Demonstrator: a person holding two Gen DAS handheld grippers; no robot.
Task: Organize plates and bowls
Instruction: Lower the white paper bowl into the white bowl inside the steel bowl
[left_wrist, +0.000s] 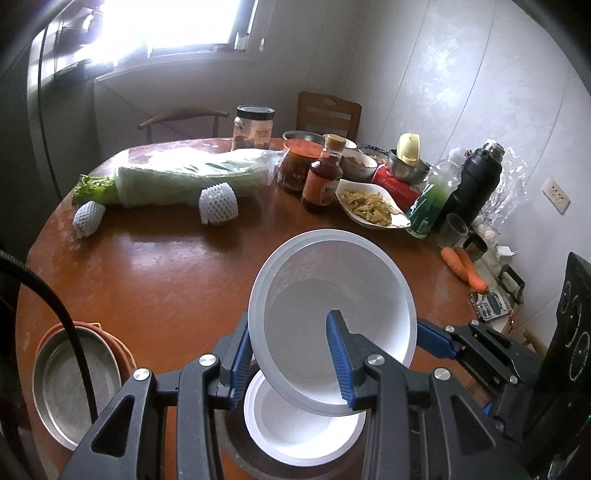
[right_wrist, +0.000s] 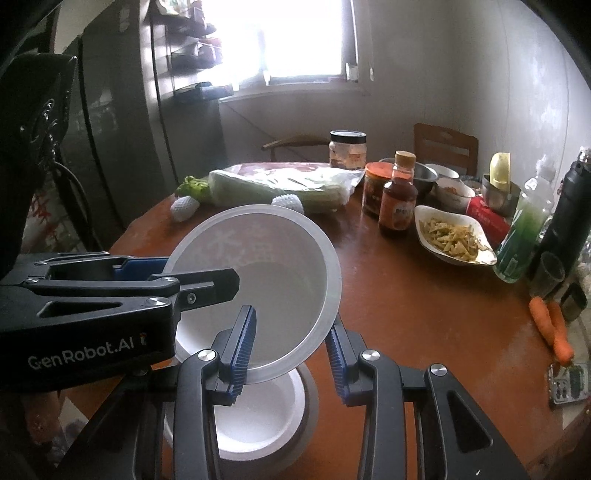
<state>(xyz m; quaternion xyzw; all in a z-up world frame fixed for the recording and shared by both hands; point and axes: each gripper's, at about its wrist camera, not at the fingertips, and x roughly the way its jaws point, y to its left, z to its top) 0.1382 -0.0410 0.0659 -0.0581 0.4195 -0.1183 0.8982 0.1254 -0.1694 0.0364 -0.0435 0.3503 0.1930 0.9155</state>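
A white plastic bowl (left_wrist: 332, 314) is held tilted above the table, its open side toward the cameras. My left gripper (left_wrist: 291, 354) grips its near-left rim, one finger inside and one outside. My right gripper (right_wrist: 291, 347) straddles the bowl's (right_wrist: 258, 288) right rim, one finger inside and one outside; whether its pads press the wall is unclear. It shows in the left wrist view (left_wrist: 436, 339) at the bowl's right. A second white bowl (left_wrist: 303, 432) sits upright on the table directly below; it also shows in the right wrist view (right_wrist: 258, 417).
Stacked metal plate (left_wrist: 74, 380) on orange plates sits near left. Across the round brown table (left_wrist: 166, 277): bagged cabbage (left_wrist: 192, 177), sauce bottle (left_wrist: 321, 177), jars, food dish (left_wrist: 373, 206), green bottle (left_wrist: 432, 199), black thermos (left_wrist: 476, 184), carrots (left_wrist: 465, 266). Chairs stand behind.
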